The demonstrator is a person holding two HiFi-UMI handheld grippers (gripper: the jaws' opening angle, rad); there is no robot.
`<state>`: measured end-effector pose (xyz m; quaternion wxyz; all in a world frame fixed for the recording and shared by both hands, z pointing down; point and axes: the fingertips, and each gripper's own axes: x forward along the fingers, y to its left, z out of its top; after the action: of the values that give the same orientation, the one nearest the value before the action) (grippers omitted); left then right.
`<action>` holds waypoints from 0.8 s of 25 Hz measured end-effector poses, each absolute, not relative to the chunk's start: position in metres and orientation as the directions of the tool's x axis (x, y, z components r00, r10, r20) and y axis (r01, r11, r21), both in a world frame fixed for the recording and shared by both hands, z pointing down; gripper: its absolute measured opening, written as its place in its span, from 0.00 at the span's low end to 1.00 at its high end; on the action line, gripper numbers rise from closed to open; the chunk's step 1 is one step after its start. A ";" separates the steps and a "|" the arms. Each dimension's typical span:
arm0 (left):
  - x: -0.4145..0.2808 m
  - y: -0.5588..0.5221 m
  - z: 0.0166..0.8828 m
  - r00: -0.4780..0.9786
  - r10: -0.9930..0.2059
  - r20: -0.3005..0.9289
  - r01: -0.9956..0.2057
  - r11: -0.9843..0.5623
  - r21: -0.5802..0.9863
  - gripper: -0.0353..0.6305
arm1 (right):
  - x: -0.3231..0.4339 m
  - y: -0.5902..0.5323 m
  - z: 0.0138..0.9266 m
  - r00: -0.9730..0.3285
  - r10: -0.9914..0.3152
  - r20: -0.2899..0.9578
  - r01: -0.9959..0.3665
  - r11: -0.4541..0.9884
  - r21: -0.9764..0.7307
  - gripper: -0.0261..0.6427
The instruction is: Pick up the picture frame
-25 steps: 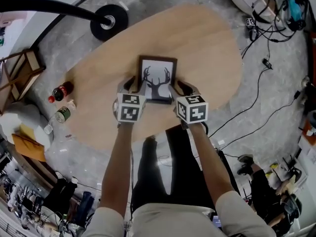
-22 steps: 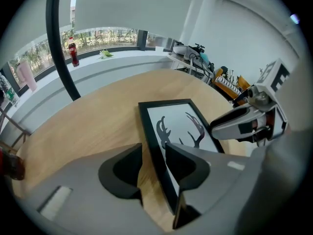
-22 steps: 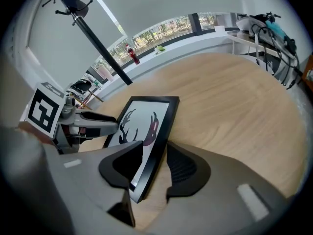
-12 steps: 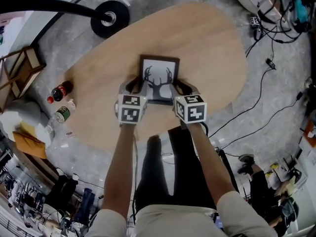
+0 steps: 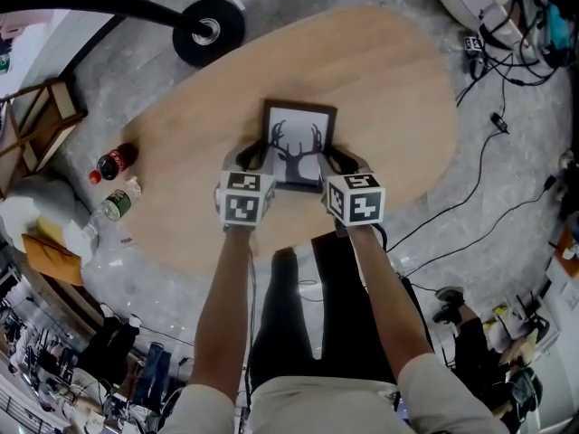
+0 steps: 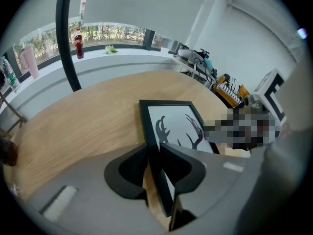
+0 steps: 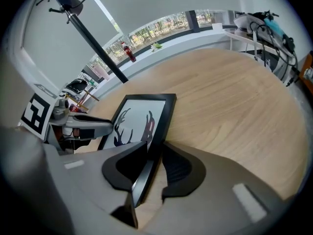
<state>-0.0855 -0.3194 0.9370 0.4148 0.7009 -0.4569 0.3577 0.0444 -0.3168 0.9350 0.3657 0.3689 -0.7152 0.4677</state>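
Note:
A black picture frame (image 5: 299, 139) with a deer-antler print lies on the oval wooden table (image 5: 389, 89). My left gripper (image 5: 254, 157) is at the frame's near left corner. In the left gripper view its jaws, which have just been closing, clamp the frame's (image 6: 171, 121) left rail, so the left gripper (image 6: 154, 153) is shut on it. My right gripper (image 5: 333, 159) is at the near right corner. Its jaws have also just been closing, and in the right gripper view they pinch the frame's (image 7: 142, 116) right rail, with the right gripper (image 7: 155, 155) shut on it.
A black lamp base (image 5: 208, 33) stands at the table's far left edge. A cola bottle (image 5: 113, 164) and a green bottle (image 5: 113, 206) lie on the floor to the left. Cables (image 5: 507, 52) trail over the floor at the right. The person's legs are below the table's near edge.
Both grippers stay at the frame's near corners, and their jaws have drawn in on its side rails. The frame lies where it was.

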 end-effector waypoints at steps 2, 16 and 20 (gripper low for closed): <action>-0.086 -0.318 0.936 0.321 -0.343 0.883 -0.940 -0.226 0.254 0.18 | 0.043 -0.316 0.935 -0.460 -0.180 0.869 -0.869 0.293 -0.399 0.19; -0.090 -0.309 0.891 0.309 -0.405 0.860 -0.949 -0.190 0.251 0.17 | 0.039 -0.307 0.890 -0.437 -0.247 0.865 -0.878 0.324 -0.352 0.19; -0.090 -0.308 0.857 0.315 -0.445 0.838 -0.947 -0.210 0.244 0.17 | 0.038 -0.305 0.858 -0.433 -0.284 0.856 -0.883 0.323 -0.340 0.18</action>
<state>-0.0905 -0.3081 0.8573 0.3930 0.7091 -0.4906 0.3193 0.0383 -0.3048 0.8580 0.3534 0.3983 -0.7327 0.4239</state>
